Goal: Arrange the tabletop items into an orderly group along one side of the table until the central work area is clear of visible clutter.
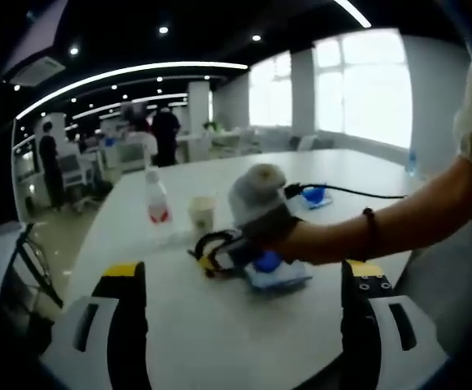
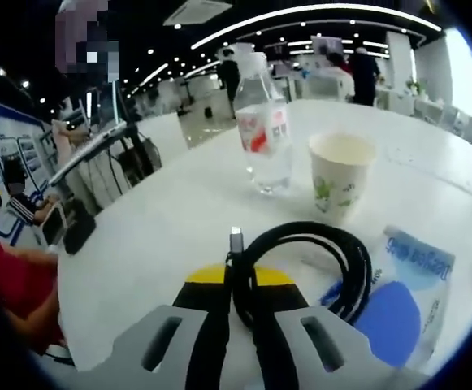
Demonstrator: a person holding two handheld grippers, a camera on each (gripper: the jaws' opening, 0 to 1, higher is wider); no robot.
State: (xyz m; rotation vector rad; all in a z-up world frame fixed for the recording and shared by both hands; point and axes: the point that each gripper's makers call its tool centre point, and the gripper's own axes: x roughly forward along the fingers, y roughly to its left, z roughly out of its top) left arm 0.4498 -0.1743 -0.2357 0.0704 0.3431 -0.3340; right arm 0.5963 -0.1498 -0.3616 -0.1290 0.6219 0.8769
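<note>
My right gripper (image 2: 240,280) is shut on a coiled black cable (image 2: 345,260), whose plug sticks out just past the jaws. Behind it stand a clear bottle with a red label (image 2: 264,138) and a paper cup (image 2: 341,175). A blue and white packet (image 2: 406,301) lies to the right under the coil. In the left gripper view, a person's gloved hand holds the right gripper (image 1: 223,253) at the cable (image 1: 210,242), beside the packet (image 1: 278,275), cup (image 1: 202,214) and bottle (image 1: 156,203). My left gripper (image 1: 244,275) hangs open and empty, nearer than these things.
A small blue object (image 1: 314,195) with a thin black lead lies farther back on the white table (image 1: 219,341). The person's arm (image 1: 398,223) reaches in from the right. People and desks stand beyond the table's far edge; a seated person (image 2: 16,284) is at left.
</note>
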